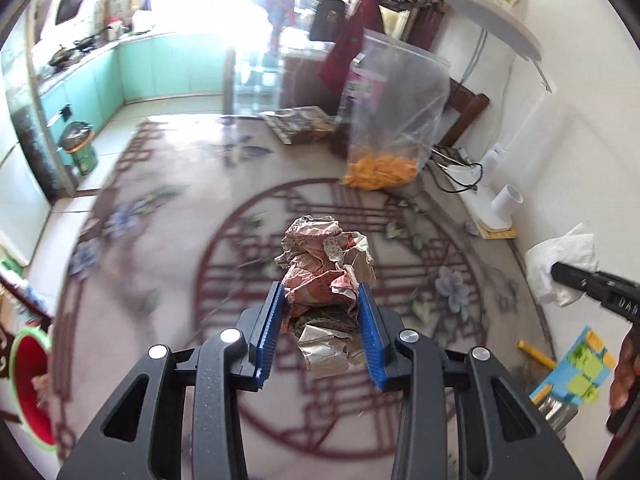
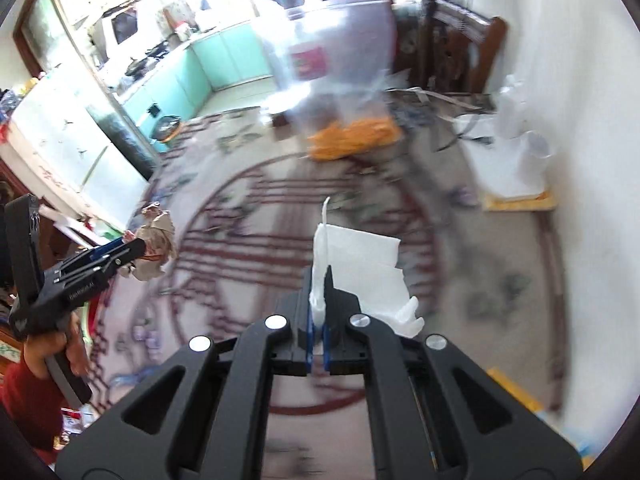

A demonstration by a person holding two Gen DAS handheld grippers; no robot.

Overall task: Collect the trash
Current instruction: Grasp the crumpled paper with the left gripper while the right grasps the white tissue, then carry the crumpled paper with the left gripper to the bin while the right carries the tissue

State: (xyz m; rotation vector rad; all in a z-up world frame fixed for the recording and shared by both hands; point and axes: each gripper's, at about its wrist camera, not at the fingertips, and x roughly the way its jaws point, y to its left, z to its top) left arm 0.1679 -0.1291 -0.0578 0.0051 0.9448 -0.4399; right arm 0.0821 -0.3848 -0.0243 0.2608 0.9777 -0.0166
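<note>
Transport step judged in hand. Crumpled paper wad [image 1: 326, 276] is pinched between the blue pads of the left gripper [image 1: 323, 312], held clear above the patterned table [image 1: 168, 184]. White tissue [image 2: 360, 260] is clamped in the fully closed right gripper [image 2: 318, 300], also off the table. Next, both loads need carrying to the clear plastic bag [image 1: 394, 120] at the table's far side, then release over its mouth.

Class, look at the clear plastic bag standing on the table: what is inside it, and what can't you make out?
Inside the clear plastic bag, orange pieces fill the bottom; the rest looks empty. What the pieces are is too blurred to tell, and anything beneath them is covered.
</note>
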